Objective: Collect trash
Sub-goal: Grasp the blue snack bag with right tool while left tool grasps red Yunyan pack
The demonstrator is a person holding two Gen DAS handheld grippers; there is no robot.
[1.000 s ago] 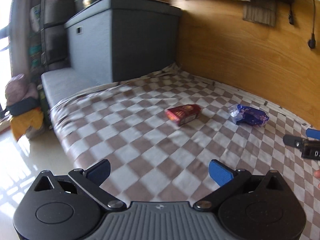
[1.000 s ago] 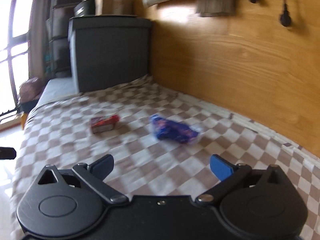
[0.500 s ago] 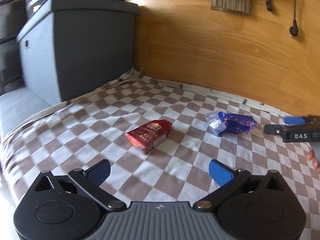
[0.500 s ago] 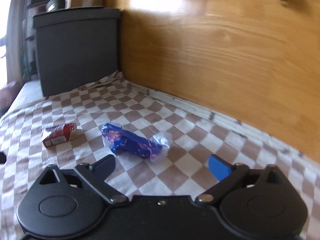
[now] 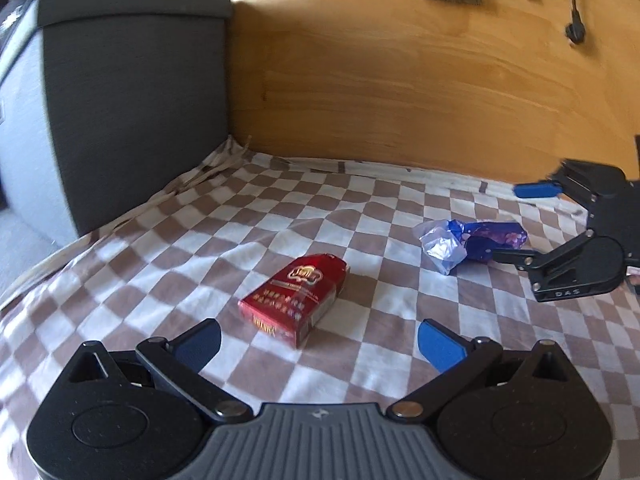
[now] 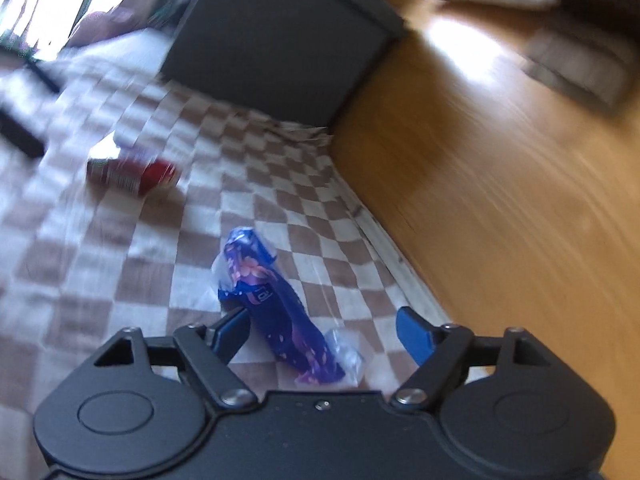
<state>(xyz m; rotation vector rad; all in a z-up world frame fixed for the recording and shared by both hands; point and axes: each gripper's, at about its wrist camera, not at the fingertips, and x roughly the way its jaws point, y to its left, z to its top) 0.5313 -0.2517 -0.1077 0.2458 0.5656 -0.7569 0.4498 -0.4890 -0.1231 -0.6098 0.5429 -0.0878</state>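
Observation:
A red cigarette pack [image 5: 295,299] lies on the brown-and-white checked sheet [image 5: 280,216], just ahead of my open left gripper [image 5: 320,342]. A crumpled blue and purple wrapper [image 5: 472,242] lies to its right. My right gripper [image 6: 324,334] is open with the wrapper [image 6: 276,312] lying between its fingers, touching the left finger [image 6: 232,332]. The right gripper also shows in the left wrist view [image 5: 516,222], straddling the wrapper. The red pack shows blurred in the right wrist view [image 6: 132,174].
A dark grey storage box [image 5: 120,100] stands at the back left of the bed. A wooden headboard wall [image 5: 400,80] runs along the far side, with a hanging black plug [image 5: 574,32]. The bed's edge drops off at the left.
Both grippers have moved forward. The left one closed in on the red pack. The right one swung over the blue wrapper, which now lies between its open fingers.

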